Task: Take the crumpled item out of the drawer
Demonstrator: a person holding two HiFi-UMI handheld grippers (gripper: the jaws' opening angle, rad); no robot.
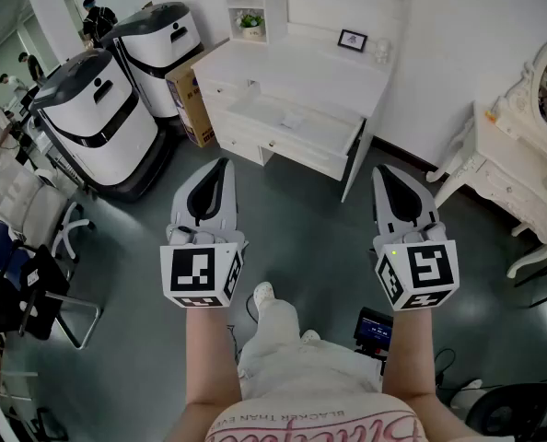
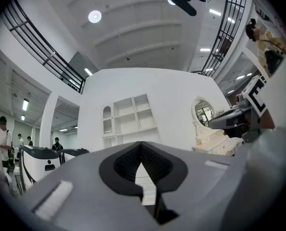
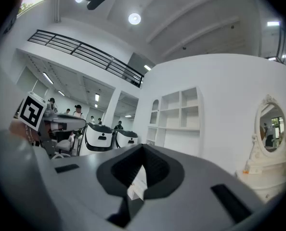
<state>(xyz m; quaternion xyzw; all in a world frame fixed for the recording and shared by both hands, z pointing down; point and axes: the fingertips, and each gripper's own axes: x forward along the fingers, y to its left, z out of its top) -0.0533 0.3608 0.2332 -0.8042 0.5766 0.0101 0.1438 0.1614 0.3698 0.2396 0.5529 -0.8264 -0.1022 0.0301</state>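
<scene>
A white desk [image 1: 301,67] stands ahead against the wall, its wide drawer [image 1: 321,138] pulled open. A small pale crumpled item [image 1: 290,118] lies inside the drawer. I hold both grippers well short of the desk, above the grey floor, pointing at it. My left gripper [image 1: 221,164] is shut with nothing in it, and its jaws meet at the tip in its own view [image 2: 142,144]. My right gripper [image 1: 384,171] is also shut and empty, jaws closed together in the right gripper view [image 3: 143,147]. The drawer is barely visible in the gripper views.
Two large white-and-black machines [image 1: 98,122] [image 1: 158,44] and a cardboard box [image 1: 192,104] stand left of the desk. An ornate white dressing table with mirror [image 1: 522,168] is on the right. Chairs [image 1: 34,224] at far left. A small device and cables [image 1: 375,328] lie by my feet.
</scene>
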